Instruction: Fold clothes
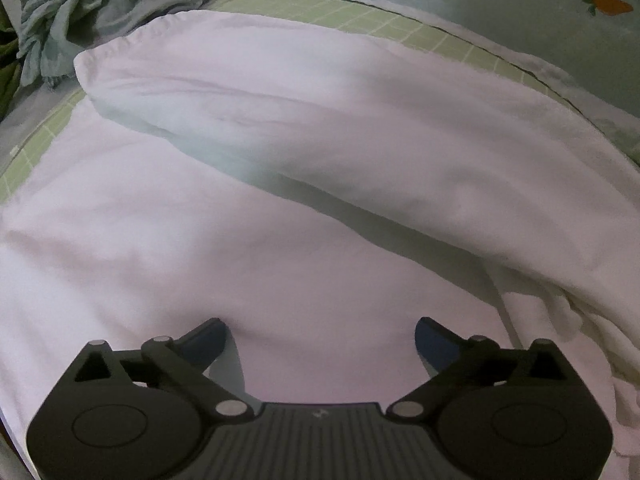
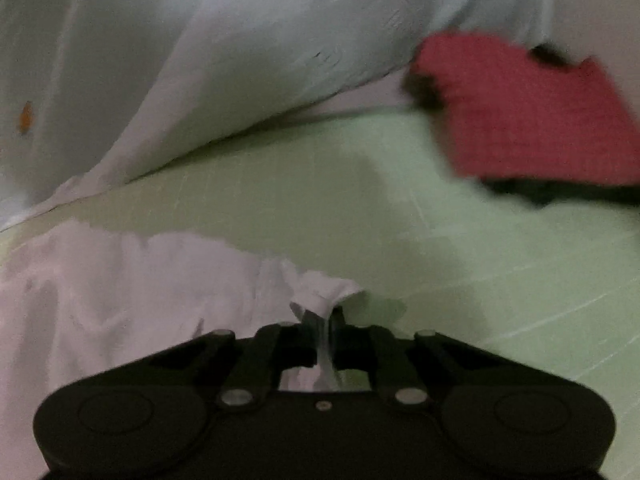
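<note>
Right hand-held gripper (image 2: 324, 332) pinches white garment (image 2: 120, 288) (left (image 1: 320, 336) gapes, empty).

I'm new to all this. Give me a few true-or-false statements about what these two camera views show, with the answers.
1. The right hand-held gripper is shut on an edge of the white garment. True.
2. The left hand-held gripper is clamped on the white garment. False: its jaws stand wide open above the cloth, with nothing pinched.
3. A red cloth lies on the green checked sheet. True.
4. The white garment has a sleeve folded across it. True.
5. The crumpled grey-green garment lies on top of the white one. False: it lies apart, beyond the sleeve's cuff.
</note>
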Available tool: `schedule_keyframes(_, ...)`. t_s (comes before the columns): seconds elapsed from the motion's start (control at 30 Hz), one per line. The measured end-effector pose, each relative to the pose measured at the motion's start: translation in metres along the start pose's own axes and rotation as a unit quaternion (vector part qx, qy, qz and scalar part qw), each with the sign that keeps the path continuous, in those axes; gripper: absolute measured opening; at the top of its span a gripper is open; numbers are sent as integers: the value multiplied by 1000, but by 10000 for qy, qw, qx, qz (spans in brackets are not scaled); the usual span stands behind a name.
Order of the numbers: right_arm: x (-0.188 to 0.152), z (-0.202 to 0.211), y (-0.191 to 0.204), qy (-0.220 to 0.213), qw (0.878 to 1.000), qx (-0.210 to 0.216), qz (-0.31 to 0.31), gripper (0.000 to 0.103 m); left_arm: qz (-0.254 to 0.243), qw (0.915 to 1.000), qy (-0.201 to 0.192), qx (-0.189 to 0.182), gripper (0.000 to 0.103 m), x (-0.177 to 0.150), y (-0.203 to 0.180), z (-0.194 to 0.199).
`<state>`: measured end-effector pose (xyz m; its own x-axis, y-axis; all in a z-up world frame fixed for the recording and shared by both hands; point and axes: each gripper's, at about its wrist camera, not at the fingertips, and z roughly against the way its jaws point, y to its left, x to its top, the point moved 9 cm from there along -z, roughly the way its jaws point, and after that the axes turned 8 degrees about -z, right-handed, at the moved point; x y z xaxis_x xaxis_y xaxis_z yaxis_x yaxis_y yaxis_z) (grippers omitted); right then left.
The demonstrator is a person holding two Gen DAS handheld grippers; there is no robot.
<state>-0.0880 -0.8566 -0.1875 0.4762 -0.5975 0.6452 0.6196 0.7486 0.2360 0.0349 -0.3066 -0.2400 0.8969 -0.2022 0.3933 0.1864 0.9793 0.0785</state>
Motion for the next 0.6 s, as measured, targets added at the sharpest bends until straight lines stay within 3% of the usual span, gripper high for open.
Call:
schedule_keyframes(0.13,21,-5,-55,-385,9894,-956,-1021,6,-19,10000,-54,-14,103,-2,0,1)
schedule_keyframes(0.2,24,0,-59,-476,9855,-1366,-889,13,-26,10000,-58,-32,103,-2,1,1)
schedule_keyframes(0.23,24,3,-60,-515,9830,-1556,-824,24,-30,10000,-60,-42,103,-3,1,1)
schedule_keyframes(0.33,17,31,-47,-622,9817,-1728,-513,89,39,9998,-50,-179,101,-6,5,5)
schedule_keyframes(0.47,-7,71,-14,-984,9826,-1551,-276,103,408,9973,-191,-584,101,-14,28,20)
schedule_keyframes(0.6,-51,93,11,-713,9902,-1163,-295,103,318,9969,-425,-585,97,-12,62,38)
